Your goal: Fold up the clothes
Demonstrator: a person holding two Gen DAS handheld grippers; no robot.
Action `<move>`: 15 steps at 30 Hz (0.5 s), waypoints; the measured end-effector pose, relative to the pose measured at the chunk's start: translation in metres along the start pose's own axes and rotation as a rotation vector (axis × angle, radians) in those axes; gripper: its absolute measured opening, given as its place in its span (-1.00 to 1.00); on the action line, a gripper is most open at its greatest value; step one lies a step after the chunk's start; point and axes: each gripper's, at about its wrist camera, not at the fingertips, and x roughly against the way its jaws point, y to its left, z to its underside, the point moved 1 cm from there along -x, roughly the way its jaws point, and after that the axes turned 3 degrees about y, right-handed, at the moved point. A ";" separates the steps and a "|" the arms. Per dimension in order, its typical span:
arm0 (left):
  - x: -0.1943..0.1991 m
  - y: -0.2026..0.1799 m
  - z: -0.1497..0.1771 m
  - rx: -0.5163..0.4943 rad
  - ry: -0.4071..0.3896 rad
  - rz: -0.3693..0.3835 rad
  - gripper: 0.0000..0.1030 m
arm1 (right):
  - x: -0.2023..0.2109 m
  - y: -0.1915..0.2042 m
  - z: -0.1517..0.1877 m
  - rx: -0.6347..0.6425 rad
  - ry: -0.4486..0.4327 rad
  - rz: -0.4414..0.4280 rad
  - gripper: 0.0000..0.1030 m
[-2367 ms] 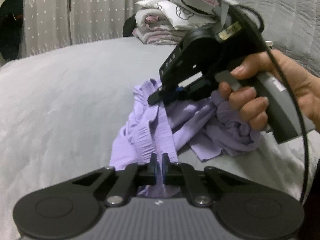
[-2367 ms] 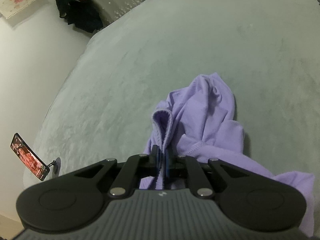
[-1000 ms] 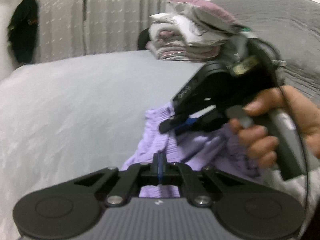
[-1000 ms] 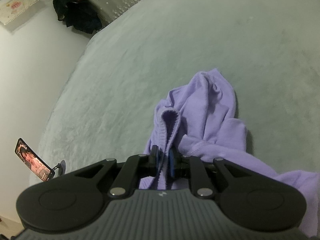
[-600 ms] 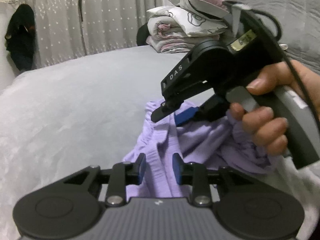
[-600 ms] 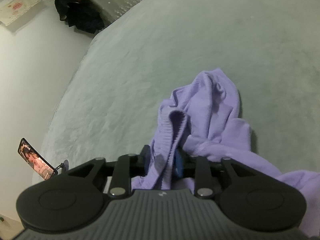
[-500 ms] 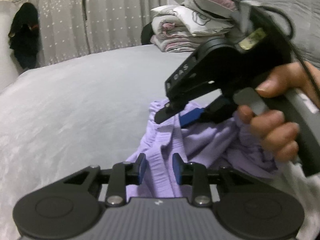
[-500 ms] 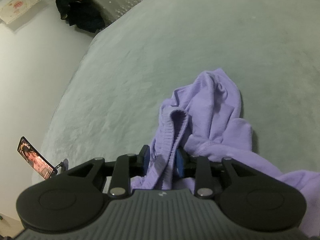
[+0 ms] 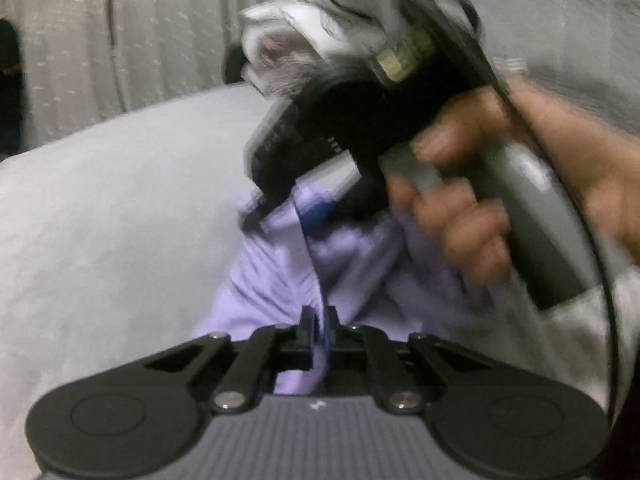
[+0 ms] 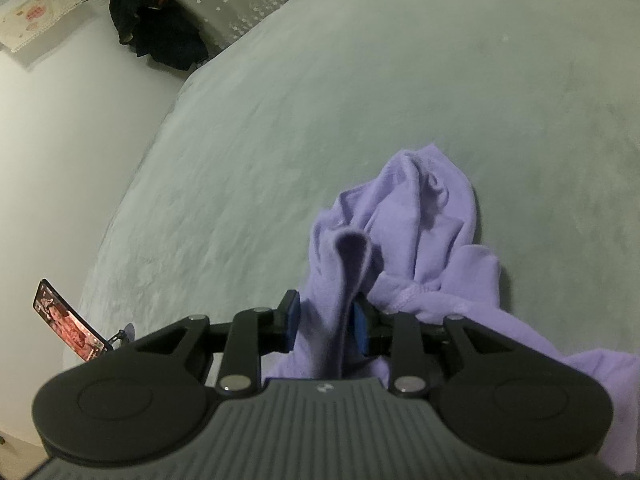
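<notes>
Both claws changed: left gripper (image 9: 319,326) re-pinched the lilac garment (image 10: 420,240); right gripper (image 10: 326,320) gapes wide, ready to regrip.

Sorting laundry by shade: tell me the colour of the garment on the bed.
Plain light purple garment, no pattern visible; clearest in the right wrist view.

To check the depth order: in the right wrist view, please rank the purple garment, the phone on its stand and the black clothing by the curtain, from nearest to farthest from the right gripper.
1. purple garment: between the open right gripper fingers.
2. phone: lower left, off the bed.
3. black clothing: upper left, by the curtain.
</notes>
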 end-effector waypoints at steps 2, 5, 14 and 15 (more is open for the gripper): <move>0.003 -0.001 0.002 -0.020 -0.003 0.005 -0.56 | 0.000 0.000 0.001 0.008 -0.003 0.016 -0.73; 0.010 0.001 0.005 -0.036 -0.011 0.022 -0.09 | 0.001 -0.003 0.001 0.005 -0.001 0.011 -0.76; 0.040 0.017 0.028 -0.132 -0.047 0.089 0.04 | 0.007 -0.013 -0.004 -0.043 0.011 -0.038 -0.66; 0.041 0.018 0.029 -0.147 -0.049 0.097 0.04 | 0.008 -0.013 -0.005 -0.045 0.012 -0.039 -0.66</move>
